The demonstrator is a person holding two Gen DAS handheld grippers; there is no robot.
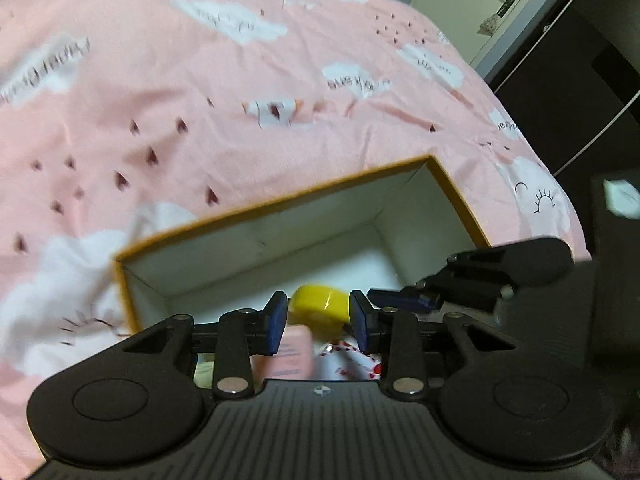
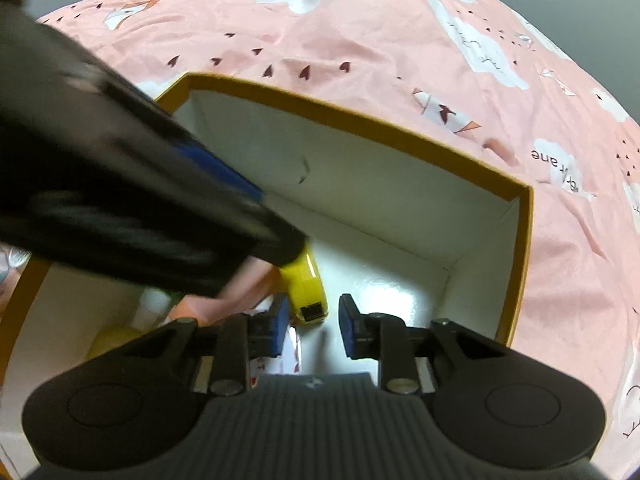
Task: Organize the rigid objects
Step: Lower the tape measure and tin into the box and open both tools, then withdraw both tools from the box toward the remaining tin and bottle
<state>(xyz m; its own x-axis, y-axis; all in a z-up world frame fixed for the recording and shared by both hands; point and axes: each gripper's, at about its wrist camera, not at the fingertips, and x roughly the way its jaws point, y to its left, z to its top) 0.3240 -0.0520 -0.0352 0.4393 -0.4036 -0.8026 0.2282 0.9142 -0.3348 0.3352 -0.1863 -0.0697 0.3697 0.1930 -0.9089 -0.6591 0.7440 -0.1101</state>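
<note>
An orange-rimmed box [image 1: 280, 200] with a white inside sits on the pink bed; it also shows in the right wrist view [image 2: 400, 128]. Inside lie a yellow tape measure [image 1: 318, 304] [image 2: 306, 288], a pink carton [image 1: 290, 354] [image 2: 248, 284] and a white packet with red marks [image 1: 348, 356]. My left gripper [image 1: 318, 322] is open and empty, just above the tape measure and the pink carton. My right gripper [image 2: 314, 328] is open and empty over the box floor, right of the tape measure. The left gripper [image 2: 120, 184] crosses the right wrist view, and the right gripper's arm [image 1: 500, 272] shows in the left.
Pink bedsheet [image 1: 200, 100] with white clouds surrounds the box. A dark wardrobe [image 1: 580, 60] and a door [image 1: 480, 0] stand at the far right. A pale yellow item [image 2: 112, 340] and a white bottle [image 2: 152, 308] lie in the box's left part.
</note>
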